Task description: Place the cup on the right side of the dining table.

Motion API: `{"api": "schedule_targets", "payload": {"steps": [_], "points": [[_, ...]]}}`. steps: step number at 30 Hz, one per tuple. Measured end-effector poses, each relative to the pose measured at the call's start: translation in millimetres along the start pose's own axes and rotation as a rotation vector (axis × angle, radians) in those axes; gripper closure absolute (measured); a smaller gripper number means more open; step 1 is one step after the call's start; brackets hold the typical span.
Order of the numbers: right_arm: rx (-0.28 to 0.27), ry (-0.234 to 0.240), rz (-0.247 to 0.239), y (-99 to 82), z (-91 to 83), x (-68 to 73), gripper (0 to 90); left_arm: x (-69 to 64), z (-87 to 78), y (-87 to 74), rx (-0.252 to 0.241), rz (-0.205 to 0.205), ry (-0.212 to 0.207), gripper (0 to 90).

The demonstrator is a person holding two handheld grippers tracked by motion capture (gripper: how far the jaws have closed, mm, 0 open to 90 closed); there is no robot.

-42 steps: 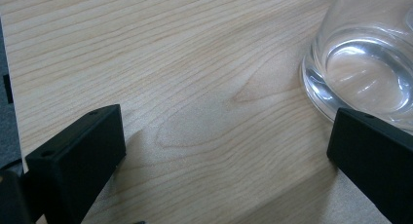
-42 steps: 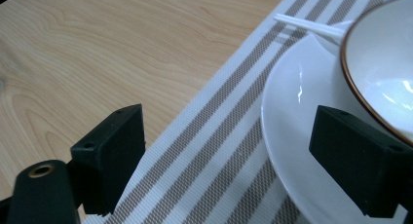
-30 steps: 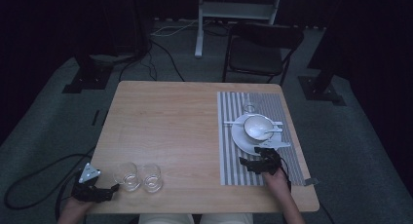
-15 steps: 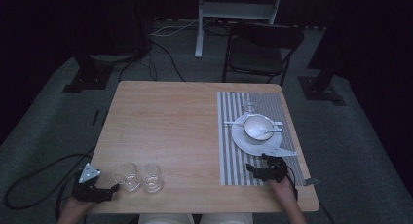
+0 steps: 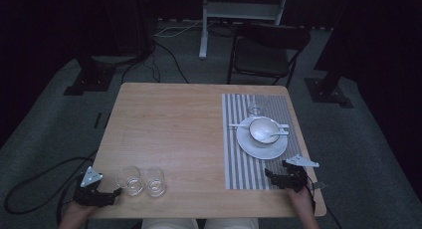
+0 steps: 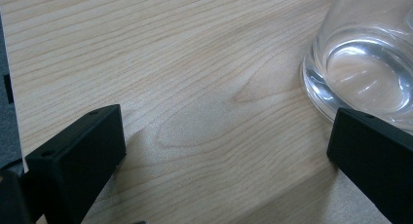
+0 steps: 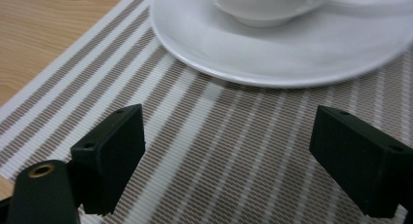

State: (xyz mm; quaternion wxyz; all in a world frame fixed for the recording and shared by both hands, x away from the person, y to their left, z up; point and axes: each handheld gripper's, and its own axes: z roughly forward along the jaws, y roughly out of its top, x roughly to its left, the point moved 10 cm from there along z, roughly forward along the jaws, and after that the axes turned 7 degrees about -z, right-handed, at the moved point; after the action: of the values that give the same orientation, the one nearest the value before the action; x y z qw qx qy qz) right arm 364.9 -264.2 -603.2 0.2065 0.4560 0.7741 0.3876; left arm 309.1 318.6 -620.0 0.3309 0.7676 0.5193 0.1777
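clear glass [image 6: 363, 63] cut off at upper right of the left gripper view, thick base seen, rim hidden, set at lower left of the table [image 5: 169, 124] beside a second glass [image 5: 155, 181], left gripper [image 5: 113, 193] spread wide just beside it, right gripper [image 5: 271, 175] released over the striped mat [image 5: 249, 164], near the white plate [image 7: 272, 53]

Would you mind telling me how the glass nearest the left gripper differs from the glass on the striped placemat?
The near glass stands on bare wood at the table's front edge, touching a second glass; the placemat glass stands alone beyond the plate. The left gripper sits open beside the near one. Both are clear, upright tumblers.
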Motion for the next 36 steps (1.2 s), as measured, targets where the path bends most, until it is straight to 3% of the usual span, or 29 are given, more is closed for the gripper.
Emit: {"api": "schedule_targets", "payload": {"steps": [9, 12, 16, 24, 31, 36], "points": [[-0.021, -0.044, 0.046, -11.2, -17.8, -16.2, 12.4, 0.0, 0.1, 0.1, 0.000, 0.000, 0.000, 0.8], [-0.014, -0.084, 0.032, -14.6, -26.1, -25.1, 12.4, 0.0, 0.1, 0.1, 0.000, 0.000, 0.000, 0.7], [-0.039, -0.100, 0.072, -18.6, -36.4, -35.2, 12.4, 0.0, 0.1, 0.2, -0.001, 0.000, 0.000, 0.8], [-0.029, -0.132, 0.100, -32.3, -44.6, -45.1, 12.4, 0.0, 0.2, 0.3, 0.000, -0.001, 0.000, 0.8], [-0.030, -0.194, 0.139, -42.0, -52.4, -54.0, 12.5, 0.1, 0.2, 0.2, 0.000, 0.000, 0.000, 0.8], [-0.023, -0.271, 0.210, -54.5, -62.5, -66.8, 12.4, 0.1, 0.1, 0.1, 0.000, 0.001, -0.001, 0.8]]}}
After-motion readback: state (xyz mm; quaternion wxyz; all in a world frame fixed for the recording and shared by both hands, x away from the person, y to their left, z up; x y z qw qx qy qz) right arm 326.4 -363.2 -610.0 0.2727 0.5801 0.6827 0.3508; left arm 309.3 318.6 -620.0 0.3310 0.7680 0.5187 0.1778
